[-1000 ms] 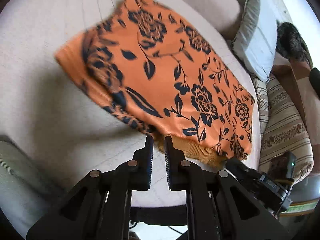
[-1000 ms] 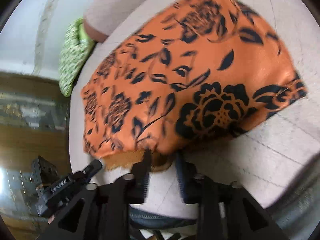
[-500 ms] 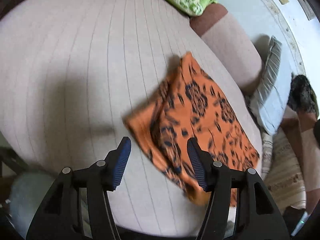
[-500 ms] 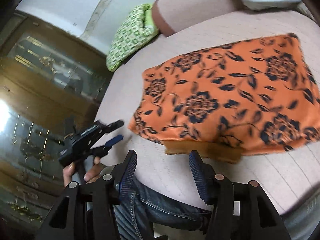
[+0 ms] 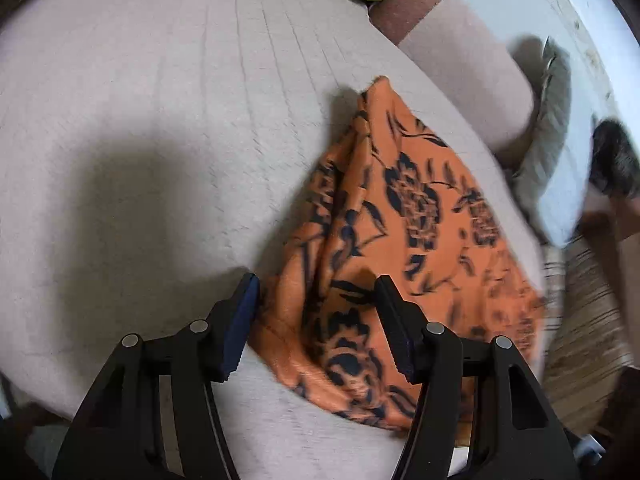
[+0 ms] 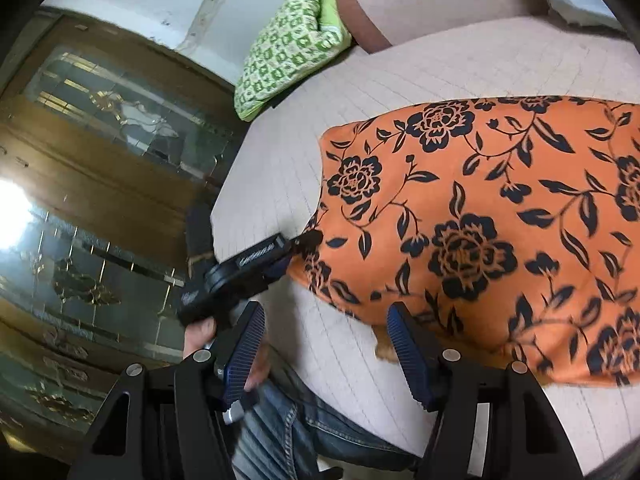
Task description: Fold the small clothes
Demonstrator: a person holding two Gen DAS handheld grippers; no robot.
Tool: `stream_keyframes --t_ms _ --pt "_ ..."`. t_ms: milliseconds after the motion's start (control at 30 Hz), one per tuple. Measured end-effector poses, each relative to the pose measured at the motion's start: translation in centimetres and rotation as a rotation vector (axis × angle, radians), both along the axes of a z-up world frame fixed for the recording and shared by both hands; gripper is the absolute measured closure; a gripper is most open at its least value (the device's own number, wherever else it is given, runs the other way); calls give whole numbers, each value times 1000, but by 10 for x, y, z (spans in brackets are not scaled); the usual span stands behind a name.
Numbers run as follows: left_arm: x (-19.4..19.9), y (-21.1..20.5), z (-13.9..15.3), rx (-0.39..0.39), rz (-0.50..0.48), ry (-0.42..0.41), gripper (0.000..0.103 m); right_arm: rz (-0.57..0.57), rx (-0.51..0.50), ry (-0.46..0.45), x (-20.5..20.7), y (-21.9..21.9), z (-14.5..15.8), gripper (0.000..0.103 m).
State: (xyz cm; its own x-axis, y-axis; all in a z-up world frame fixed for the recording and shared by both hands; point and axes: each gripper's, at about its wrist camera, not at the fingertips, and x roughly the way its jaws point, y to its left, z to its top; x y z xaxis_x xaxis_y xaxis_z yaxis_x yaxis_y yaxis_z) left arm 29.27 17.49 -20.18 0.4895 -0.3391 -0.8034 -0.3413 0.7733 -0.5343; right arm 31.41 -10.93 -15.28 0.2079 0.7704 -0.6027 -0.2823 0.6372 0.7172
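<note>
1. An orange floral garment [image 6: 480, 216] lies folded on the pale cushion [image 5: 160, 140].
2. The left hand-held gripper [image 5: 316, 312] hovers agape over its corner, gripping nothing.
3. The right hand-held gripper [image 6: 326, 344] is opening, empty, at its near edge.

You see a soft orange cloth garment with a dark floral print [image 6: 480, 216], faintly sheened, on a matt, ribbed pinkish-beige fabric cushion [image 5: 140, 120]. Your left gripper [image 5: 316, 320] and right gripper [image 6: 326, 350] are matt black plastic with ridged blue rubbery pads and small shiny metal pins. A glossy brown wooden cabinet with glass panes [image 6: 100, 184] reflects light.
</note>
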Motion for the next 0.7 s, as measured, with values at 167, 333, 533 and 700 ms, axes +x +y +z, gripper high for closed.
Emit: stream_keyframes --t_ms 167,333,533,700 --pt "2 2 -4 -54 -1 9 59 16 -50 22 48 30 6 41" --pt "3 2 -4 -73 -3 -2 89 97 -158 44 96 81 4 41" --pt "-8 -8 17 -23 -12 -102 93 200 -326 82 150 163 -11 41" --pt "-12 -5 24 -75 -24 -165 94 309 -608 112 181 233 -36 44"
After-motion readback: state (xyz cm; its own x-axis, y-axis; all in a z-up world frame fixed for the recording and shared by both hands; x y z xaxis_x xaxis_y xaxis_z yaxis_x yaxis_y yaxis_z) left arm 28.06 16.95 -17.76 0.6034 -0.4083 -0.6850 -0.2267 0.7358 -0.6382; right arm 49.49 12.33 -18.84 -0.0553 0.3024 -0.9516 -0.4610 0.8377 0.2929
